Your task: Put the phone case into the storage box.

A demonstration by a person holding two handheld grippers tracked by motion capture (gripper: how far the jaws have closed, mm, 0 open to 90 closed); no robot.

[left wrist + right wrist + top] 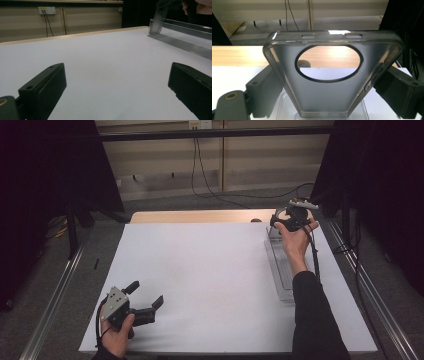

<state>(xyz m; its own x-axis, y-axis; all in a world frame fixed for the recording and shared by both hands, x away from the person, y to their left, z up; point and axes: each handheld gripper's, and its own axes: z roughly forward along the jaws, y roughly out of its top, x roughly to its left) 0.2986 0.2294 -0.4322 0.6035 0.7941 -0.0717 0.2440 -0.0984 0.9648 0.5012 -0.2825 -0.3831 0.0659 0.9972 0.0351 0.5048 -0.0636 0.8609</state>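
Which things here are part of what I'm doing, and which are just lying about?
In the job:
right gripper, shut on the phone case
clear tray beneath it

Lying about:
left gripper, open, holding nothing
white sheet
wall cables

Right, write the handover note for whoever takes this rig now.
Right hand-held gripper: jaws on either side of a clear phone case, held upright above the clear plastic tray at the table's far right.
Left hand-held gripper: open, empty, low over the white table near the front left.
Done: case grasped.
Left: where the case goes next cannot be told; the left one is free to help.
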